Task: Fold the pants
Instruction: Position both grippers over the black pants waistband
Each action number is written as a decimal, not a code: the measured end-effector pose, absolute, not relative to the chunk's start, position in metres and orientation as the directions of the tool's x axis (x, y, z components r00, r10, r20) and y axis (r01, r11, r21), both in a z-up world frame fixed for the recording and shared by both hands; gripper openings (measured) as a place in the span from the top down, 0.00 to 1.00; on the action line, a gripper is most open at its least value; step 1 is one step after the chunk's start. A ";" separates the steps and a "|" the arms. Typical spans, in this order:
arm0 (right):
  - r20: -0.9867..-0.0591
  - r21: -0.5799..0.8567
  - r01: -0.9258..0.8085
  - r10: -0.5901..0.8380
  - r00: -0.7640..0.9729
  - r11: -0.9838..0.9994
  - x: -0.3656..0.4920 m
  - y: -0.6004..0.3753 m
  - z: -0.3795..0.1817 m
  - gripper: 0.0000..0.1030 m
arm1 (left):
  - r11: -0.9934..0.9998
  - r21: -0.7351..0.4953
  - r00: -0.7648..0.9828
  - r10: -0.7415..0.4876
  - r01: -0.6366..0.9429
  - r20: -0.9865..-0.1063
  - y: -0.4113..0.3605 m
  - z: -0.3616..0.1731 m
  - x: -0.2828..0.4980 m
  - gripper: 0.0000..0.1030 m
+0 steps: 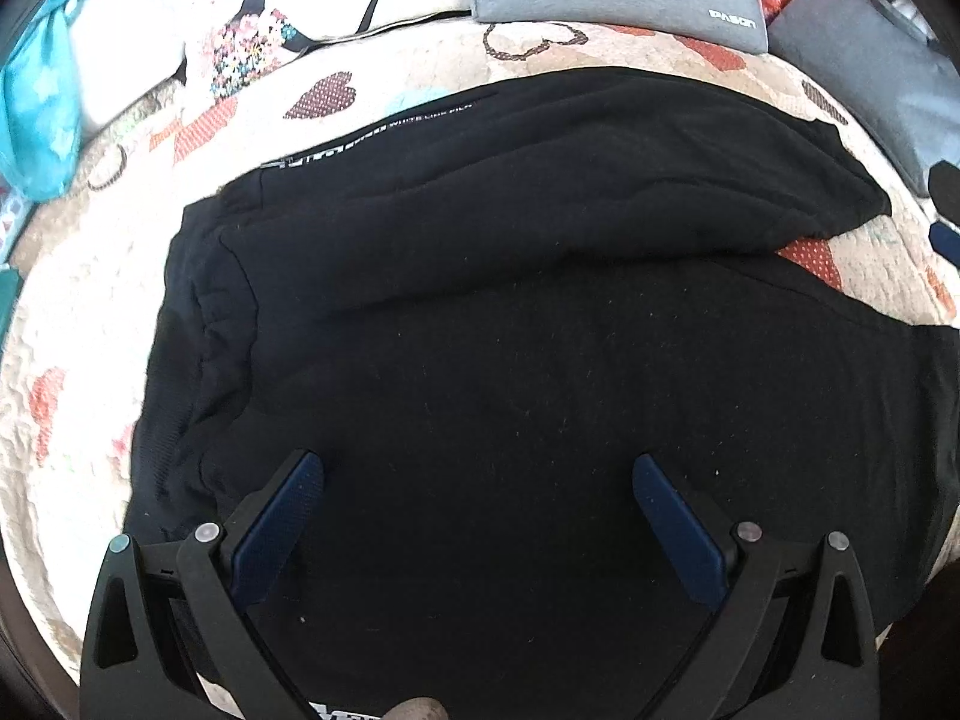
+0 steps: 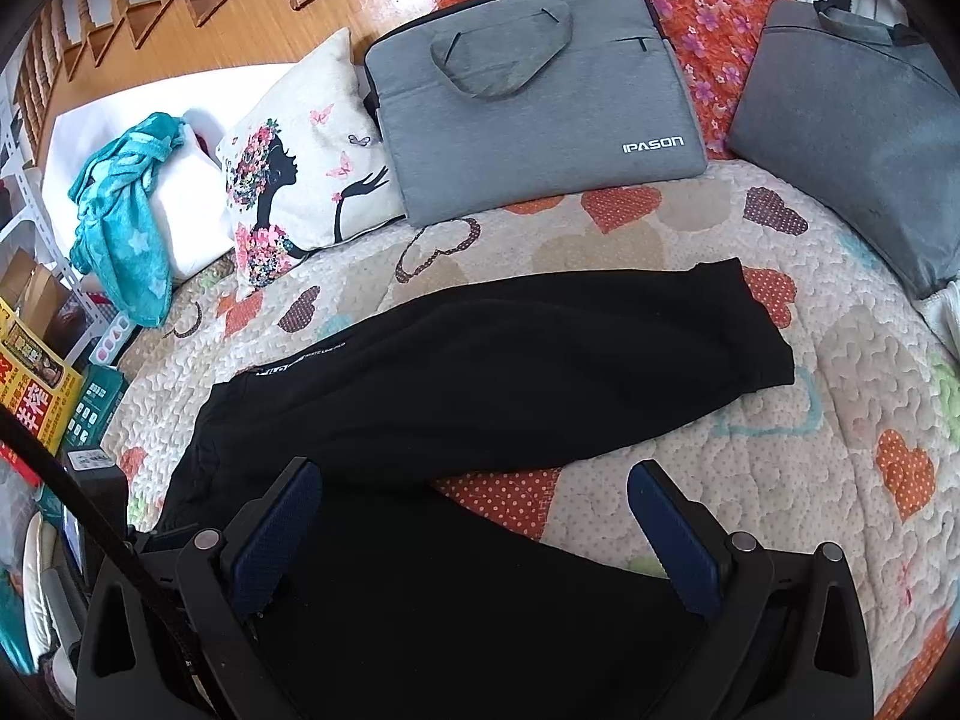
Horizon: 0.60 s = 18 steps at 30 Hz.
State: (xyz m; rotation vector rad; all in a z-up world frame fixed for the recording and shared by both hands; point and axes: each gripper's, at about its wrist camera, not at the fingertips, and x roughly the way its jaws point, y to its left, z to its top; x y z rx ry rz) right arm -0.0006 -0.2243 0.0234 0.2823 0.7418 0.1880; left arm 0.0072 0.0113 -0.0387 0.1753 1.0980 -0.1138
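Nearest, left gripper [image 1: 478,468] spread wide over black cloth, nothing held; right gripper [image 2: 474,480] likewise wide open and empty, poised over the near leg. Black pants [image 2: 480,372] lying flat on the heart-print quilt [image 2: 840,372] of the bed, waistband [image 1: 198,324] to the left, two legs running right and splaying apart into a V with a wedge of quilt between. Soft, limp knit by the look of it, probably light, likely to sag and drag on the textured quilt rather than slide; no fragility. Best holds, judged from here: waistband corner on the left and the near leg's cuff end on the right, pinching through both layers at the edge so that leg can be carried over the far one. Open quilt to the right of the cuffs, decent room there. Farther back, tighter: printed pillow [image 2: 300,162], grey laptop bag [image 2: 534,102] and a second grey bag [image 2: 852,120] just beyond the far leg; teal cloth [image 2: 120,222] at far left.
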 end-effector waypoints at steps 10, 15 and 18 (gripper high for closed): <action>-0.642 0.324 -0.055 0.262 0.720 0.944 0.000 -0.227 0.021 0.00 | 0.981 0.006 0.457 -0.085 0.195 -0.885 0.021 -0.047 -0.003 0.00; -0.650 0.319 -0.051 0.257 0.716 0.947 0.001 -0.227 0.019 0.00 | 0.979 0.011 0.450 -0.083 0.202 -0.889 0.020 -0.046 -0.001 0.00; -0.655 0.326 -0.044 0.259 0.710 0.944 0.002 -0.229 0.016 0.00 | 0.978 0.013 0.444 -0.084 0.210 -0.892 0.019 -0.044 -0.001 0.00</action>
